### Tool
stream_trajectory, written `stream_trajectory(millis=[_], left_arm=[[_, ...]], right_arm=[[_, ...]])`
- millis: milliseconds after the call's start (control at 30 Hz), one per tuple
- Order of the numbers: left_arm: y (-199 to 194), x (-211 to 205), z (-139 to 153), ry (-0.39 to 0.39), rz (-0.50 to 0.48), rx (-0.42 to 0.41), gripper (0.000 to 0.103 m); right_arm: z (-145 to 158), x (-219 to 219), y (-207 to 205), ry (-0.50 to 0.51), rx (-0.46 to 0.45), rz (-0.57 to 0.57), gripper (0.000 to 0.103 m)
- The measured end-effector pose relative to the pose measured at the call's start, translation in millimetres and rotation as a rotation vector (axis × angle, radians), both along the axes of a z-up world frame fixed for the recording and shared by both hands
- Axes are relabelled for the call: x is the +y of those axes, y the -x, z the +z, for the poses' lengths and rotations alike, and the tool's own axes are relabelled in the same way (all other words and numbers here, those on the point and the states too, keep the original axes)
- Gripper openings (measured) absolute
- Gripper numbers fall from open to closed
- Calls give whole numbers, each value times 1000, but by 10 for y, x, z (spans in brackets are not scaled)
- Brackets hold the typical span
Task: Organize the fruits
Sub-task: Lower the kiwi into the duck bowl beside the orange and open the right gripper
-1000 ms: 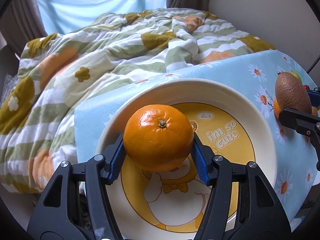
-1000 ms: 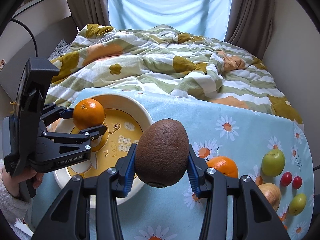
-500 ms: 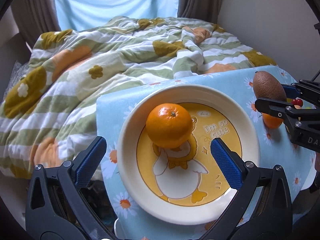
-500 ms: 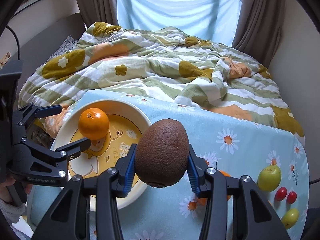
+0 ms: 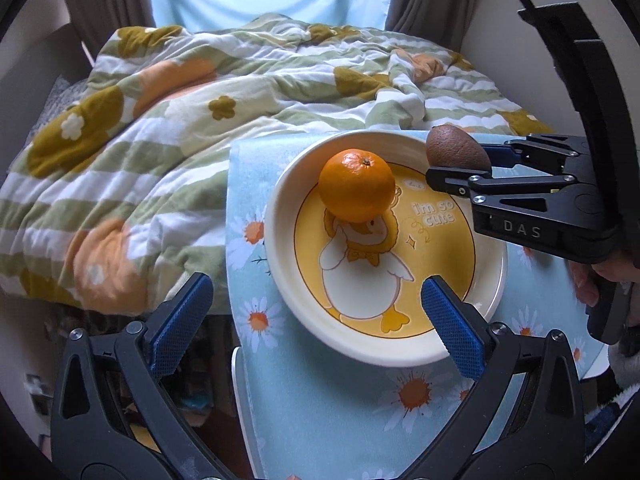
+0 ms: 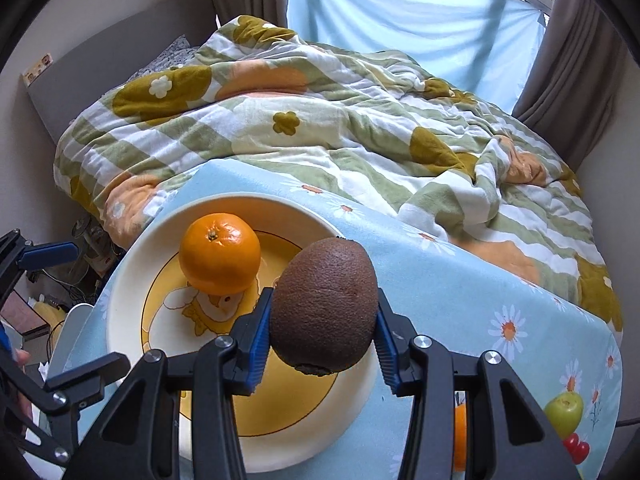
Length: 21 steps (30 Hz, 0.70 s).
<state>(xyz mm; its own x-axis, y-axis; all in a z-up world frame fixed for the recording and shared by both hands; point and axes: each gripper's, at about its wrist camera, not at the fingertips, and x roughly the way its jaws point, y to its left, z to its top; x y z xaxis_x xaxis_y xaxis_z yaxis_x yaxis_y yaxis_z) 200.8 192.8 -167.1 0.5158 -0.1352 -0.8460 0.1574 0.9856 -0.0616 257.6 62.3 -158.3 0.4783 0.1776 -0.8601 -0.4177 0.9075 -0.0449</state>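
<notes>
An orange (image 5: 357, 185) (image 6: 219, 253) sits free in the cream duck-print plate (image 5: 280, 240) (image 6: 132, 276) on the blue daisy cloth. My left gripper (image 5: 316, 324) is open and empty, pulled back at the plate's near rim. My right gripper (image 6: 322, 322) is shut on a brown kiwi (image 6: 325, 306) and holds it above the plate's right side. In the left wrist view the kiwi (image 5: 456, 148) shows over the plate's far right rim.
A rumpled striped quilt (image 5: 200, 120) (image 6: 360, 120) covers the bed behind the table. A green fruit (image 6: 565, 407), red cherry tomatoes (image 6: 576, 446) and part of another orange (image 6: 460, 428) lie on the cloth at the right. The table's left edge (image 5: 236, 360) drops off to the floor.
My left gripper opened, let the orange go into the plate and drew back. My right gripper carried the kiwi leftward to above the plate.
</notes>
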Motion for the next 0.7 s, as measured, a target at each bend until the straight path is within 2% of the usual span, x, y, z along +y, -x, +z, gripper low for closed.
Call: stream_trajectory(millis=[433, 500, 533, 567, 700], left_arm=[[131, 37, 11, 1, 27, 2, 103], [143, 29, 13, -1, 27, 1, 103], [155, 20, 14, -3, 27, 2, 103], [165, 14, 15, -3, 27, 2, 103], [210, -9, 30, -4, 29, 1, 103]], right_arm=[[-146, 91, -55, 35, 4, 56, 45], [-110, 91, -52, 22, -26, 60, 63], [-85, 95, -51, 16, -36, 65, 89], [-63, 97, -50, 11, -41, 72, 103], [-1, 68, -5, -10, -53, 63, 103]])
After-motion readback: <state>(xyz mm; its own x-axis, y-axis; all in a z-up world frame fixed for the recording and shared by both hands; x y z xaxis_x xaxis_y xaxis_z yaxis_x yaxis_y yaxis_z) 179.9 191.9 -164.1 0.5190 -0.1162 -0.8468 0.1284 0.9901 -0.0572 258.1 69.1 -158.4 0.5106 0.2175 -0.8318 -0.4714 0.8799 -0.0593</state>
